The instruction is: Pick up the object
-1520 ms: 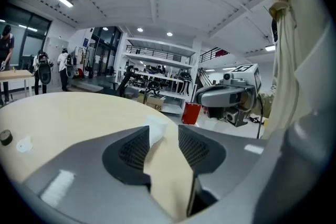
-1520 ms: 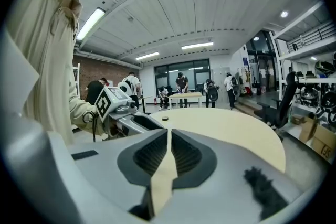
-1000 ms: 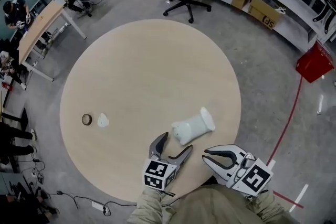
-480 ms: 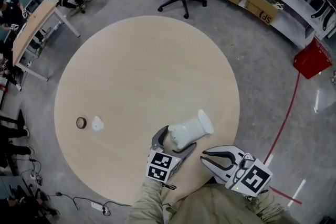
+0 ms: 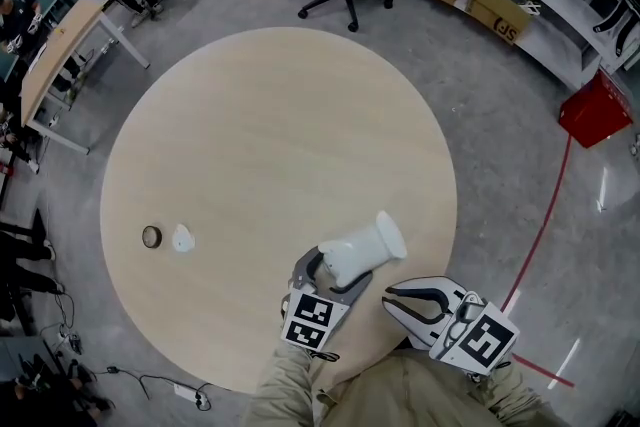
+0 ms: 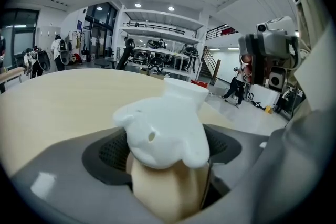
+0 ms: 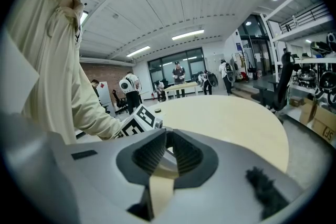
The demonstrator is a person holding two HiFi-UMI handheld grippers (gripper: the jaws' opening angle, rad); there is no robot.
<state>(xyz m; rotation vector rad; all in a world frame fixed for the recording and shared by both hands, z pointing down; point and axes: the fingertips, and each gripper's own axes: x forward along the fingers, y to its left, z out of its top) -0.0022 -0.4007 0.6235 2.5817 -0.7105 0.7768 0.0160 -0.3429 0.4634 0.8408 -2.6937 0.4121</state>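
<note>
Left tool [image 5: 337, 273] jaws closing, white object [image 5: 365, 244] between them.

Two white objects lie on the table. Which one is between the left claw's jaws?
The larger white figure, with the left claw closing on it; the small white piece sits apart beside a dark ring.
</note>
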